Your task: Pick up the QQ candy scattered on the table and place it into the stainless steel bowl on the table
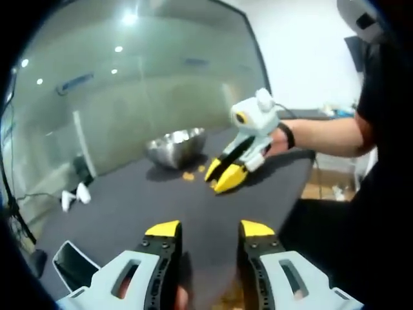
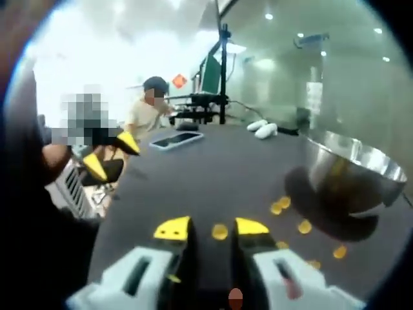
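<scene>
The stainless steel bowl (image 1: 175, 147) (image 2: 352, 171) stands on the dark table (image 1: 129, 206) (image 2: 213, 174). Several yellow QQ candies (image 2: 281, 205) lie scattered on the table in front of it, and two candies (image 1: 188, 175) show beside it in the left gripper view. My right gripper (image 2: 211, 227) (image 1: 222, 174) is low over the table and open, with one candy (image 2: 220, 231) lying between its yellow tips. My left gripper (image 1: 210, 229) (image 2: 111, 155) is held back from the bowl, open and empty.
A phone (image 2: 176, 139) (image 1: 74, 265) lies on the table's far side from the bowl. Two small white objects (image 2: 261, 128) (image 1: 74, 196) sit near the glass wall. A person (image 2: 147, 110) sits beyond the table by a black stand (image 2: 222, 71).
</scene>
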Motion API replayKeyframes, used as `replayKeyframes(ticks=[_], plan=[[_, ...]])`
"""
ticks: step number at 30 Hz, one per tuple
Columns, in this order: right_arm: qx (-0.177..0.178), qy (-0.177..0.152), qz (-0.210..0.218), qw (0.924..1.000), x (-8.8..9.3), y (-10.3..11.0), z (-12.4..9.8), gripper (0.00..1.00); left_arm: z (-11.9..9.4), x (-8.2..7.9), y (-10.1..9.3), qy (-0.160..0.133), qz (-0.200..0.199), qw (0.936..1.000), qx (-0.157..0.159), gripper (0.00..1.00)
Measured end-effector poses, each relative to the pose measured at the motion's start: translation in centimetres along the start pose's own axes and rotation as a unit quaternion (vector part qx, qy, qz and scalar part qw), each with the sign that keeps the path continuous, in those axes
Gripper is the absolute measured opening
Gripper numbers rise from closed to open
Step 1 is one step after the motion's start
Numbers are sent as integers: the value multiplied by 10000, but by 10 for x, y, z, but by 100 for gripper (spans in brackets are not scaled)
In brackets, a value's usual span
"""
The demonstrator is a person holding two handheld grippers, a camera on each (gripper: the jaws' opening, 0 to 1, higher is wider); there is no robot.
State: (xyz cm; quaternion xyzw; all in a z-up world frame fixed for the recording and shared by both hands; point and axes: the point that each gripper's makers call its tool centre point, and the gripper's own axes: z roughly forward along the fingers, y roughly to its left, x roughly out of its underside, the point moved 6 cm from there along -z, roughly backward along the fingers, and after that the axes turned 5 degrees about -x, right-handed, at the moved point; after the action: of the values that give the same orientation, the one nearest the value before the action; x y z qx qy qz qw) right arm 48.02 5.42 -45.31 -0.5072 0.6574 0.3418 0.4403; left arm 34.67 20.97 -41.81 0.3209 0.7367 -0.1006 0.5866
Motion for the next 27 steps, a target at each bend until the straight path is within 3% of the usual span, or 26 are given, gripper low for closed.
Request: replayKeyframes(ticks=[11,22,27], plan=[[82,-97,36,9999,4,-3,2,10,-3,3,-2,37,23,10000,4,36],[169,-104,22,9998,4,-4,2,9,2,0,-3,5,4,9999,102,37],[347,-250,78,9991,-7,-6,-12,9,4,1,-3,35,32,9999,112,37]])
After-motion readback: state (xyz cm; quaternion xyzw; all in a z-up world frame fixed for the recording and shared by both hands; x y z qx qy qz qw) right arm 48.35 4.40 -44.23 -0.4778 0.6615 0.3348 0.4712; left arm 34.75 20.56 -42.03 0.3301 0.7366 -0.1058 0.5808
